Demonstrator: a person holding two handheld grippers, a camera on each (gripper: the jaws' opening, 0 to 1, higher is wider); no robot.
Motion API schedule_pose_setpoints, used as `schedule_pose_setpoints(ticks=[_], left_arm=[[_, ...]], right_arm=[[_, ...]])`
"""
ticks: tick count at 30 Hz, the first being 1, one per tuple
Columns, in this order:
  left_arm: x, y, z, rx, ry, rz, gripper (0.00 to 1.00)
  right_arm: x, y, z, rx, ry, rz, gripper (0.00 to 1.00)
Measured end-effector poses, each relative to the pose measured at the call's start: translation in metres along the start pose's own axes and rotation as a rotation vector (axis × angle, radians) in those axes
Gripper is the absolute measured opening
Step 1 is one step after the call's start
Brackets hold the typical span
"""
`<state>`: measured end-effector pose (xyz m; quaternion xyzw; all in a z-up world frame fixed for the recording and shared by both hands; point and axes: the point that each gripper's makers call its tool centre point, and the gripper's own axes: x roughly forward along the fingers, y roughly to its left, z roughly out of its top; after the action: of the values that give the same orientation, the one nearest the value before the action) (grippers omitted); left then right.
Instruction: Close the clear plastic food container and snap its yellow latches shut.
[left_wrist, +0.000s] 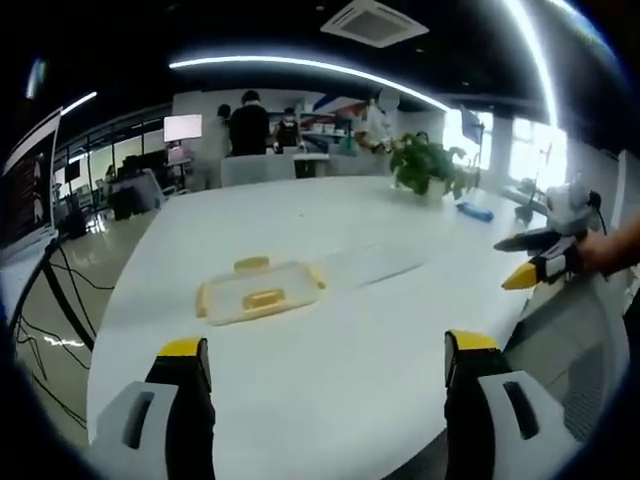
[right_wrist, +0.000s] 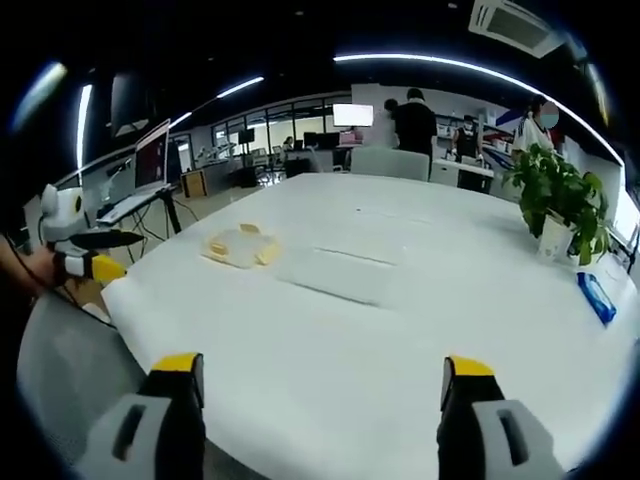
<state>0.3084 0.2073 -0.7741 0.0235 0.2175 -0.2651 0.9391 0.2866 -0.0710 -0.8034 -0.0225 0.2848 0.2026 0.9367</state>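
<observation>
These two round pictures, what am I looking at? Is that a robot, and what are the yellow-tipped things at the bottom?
No robot here: a person holds a hand tool, a gripper, in each hand, and a fisheye camera rides on each one. The left gripper view looks out over the left gripper, whose two yellow-tipped jaws rise from the bottom, spread wide. The right gripper view does the same for the right gripper, also open. Each tool also shows from the side in the other view, at the edge of the picture.

Both point across a big white table. On it lies a clear plastic food container with yellow latches, beside it a clear flat piece, probably its lid. Farther off stand a potted plant and a small blue item. Nothing is held. People stand in the background.
</observation>
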Motion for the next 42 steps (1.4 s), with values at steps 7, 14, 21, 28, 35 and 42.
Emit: schedule_pose_setpoints(ticks=[7, 14, 21, 28, 35, 42], left_arm=[[-0.005, 0.003, 0.009, -0.028, -0.049, 0.010, 0.99], [-0.007, 0.006, 0.008, -0.039, -0.050, 0.014, 0.98], [-0.004, 0.011, 0.006, -0.066, -0.043, 0.002, 0.99], [0.000, 0.010, 0.006, -0.088, -0.033, -0.027, 0.99], [0.002, 0.008, 0.003, -0.170, -0.023, -0.034, 0.99], [0.001, 0.008, 0.003, -0.171, -0.016, -0.045, 0.99]], right_arm=[[0.000, -0.008, -0.005, -0.003, 0.027, -0.045, 1.00], [0.002, -0.009, -0.014, -0.119, 0.089, -0.092, 1.00], [0.010, 0.011, -0.020, -0.215, 0.135, 0.003, 1.00], [0.009, 0.006, -0.013, -0.149, 0.100, 0.002, 1.00], [0.007, 0.004, -0.015, -0.147, 0.109, 0.018, 1.00], [0.007, 0.003, -0.012, -0.127, 0.100, 0.019, 1.00]])
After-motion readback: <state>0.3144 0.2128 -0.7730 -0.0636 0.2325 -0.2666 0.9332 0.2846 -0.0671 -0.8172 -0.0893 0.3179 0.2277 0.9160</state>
